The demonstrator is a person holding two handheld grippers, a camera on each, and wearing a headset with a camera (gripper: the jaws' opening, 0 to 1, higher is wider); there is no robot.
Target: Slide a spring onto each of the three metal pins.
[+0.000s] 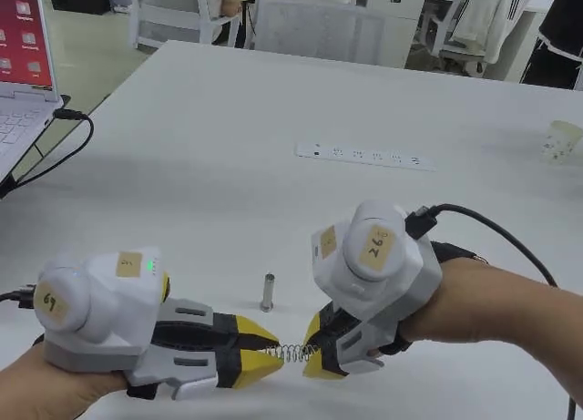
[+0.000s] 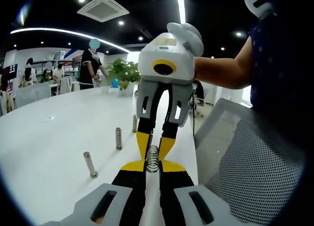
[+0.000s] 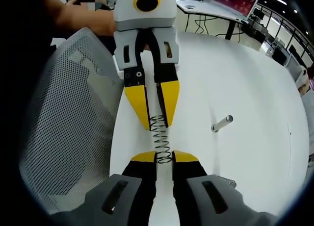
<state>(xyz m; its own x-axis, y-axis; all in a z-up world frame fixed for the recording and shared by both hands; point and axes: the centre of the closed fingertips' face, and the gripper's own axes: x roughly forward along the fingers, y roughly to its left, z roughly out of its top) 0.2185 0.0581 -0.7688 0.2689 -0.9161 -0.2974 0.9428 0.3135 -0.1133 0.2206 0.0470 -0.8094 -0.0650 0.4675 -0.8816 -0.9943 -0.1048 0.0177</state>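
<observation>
I have the spring (image 3: 161, 136) strung between my two claws. My left gripper (image 2: 152, 166) is pinched narrow on one end and my right gripper (image 3: 164, 158) is pinched narrow on the other, so the coil hangs clear of the table (image 1: 228, 147) with its long axis level, running from one hand across to the other. The bare pin (image 1: 268, 292) stands upright on the table just beyond the spring, away from my body and a shade nearer my left tips than my right. In my left gripper view it sits off to the left of the jaws, in my right gripper view off to the right. The next move turns on this, I reckon: the coil lies flat and the pin stands straight, so one claw must let go while the other tips the spring on end and brings its open mouth over the pin's top. In my left gripper view the two farther pins (image 2: 118, 138) look to be wearing coils already, so I judge this the last one
</observation>
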